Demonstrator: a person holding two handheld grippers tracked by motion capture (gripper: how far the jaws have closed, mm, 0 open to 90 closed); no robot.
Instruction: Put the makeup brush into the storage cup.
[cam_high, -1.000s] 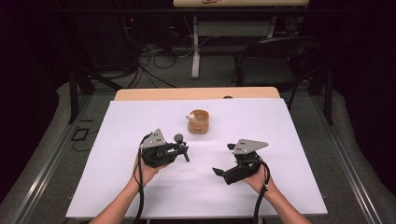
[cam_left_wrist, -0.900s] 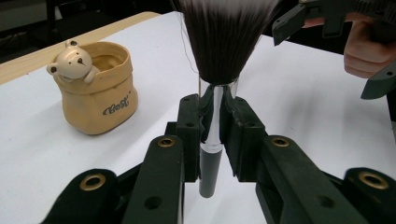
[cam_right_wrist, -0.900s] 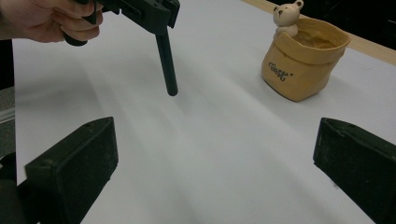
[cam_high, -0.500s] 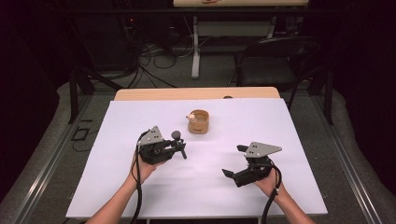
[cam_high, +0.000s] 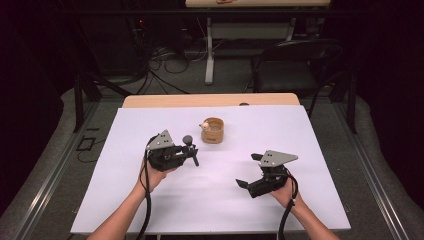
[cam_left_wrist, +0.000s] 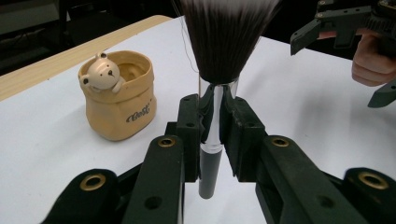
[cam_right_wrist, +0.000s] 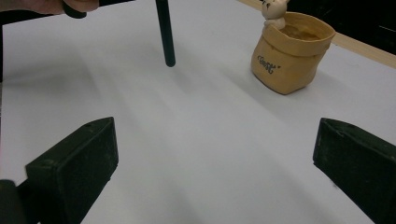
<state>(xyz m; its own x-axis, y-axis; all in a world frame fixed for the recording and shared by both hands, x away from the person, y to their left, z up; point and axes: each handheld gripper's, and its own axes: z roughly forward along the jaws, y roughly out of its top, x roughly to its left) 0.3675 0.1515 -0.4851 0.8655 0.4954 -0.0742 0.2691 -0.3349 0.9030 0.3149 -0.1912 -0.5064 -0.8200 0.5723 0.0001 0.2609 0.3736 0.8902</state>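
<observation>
My left gripper (cam_high: 190, 150) (cam_left_wrist: 214, 114) is shut on a makeup brush (cam_high: 188, 141) (cam_left_wrist: 218, 42). The brush has dark bristles, a silver ferrule and a black handle, and it stands upright between the jaws above the white table. A tan pouch-shaped cup (cam_high: 213, 130) (cam_left_wrist: 119, 95) (cam_right_wrist: 289, 51) with a small bear on its rim stands just beyond, at the table's middle back. My right gripper (cam_high: 249, 171) (cam_right_wrist: 215, 161) is held low at the front right, open and holding nothing. The right gripper view shows the brush handle (cam_right_wrist: 165, 32) hanging above the table.
The white sheet (cam_high: 310, 135) covers a wooden table (cam_high: 150, 101). Beyond it, on a dark floor with cables, stand a black chair (cam_high: 292, 65) and another table's leg (cam_high: 209, 50).
The right gripper has shifted a little to the right and toward the table's front edge. The left gripper has stayed almost still with the brush in it.
</observation>
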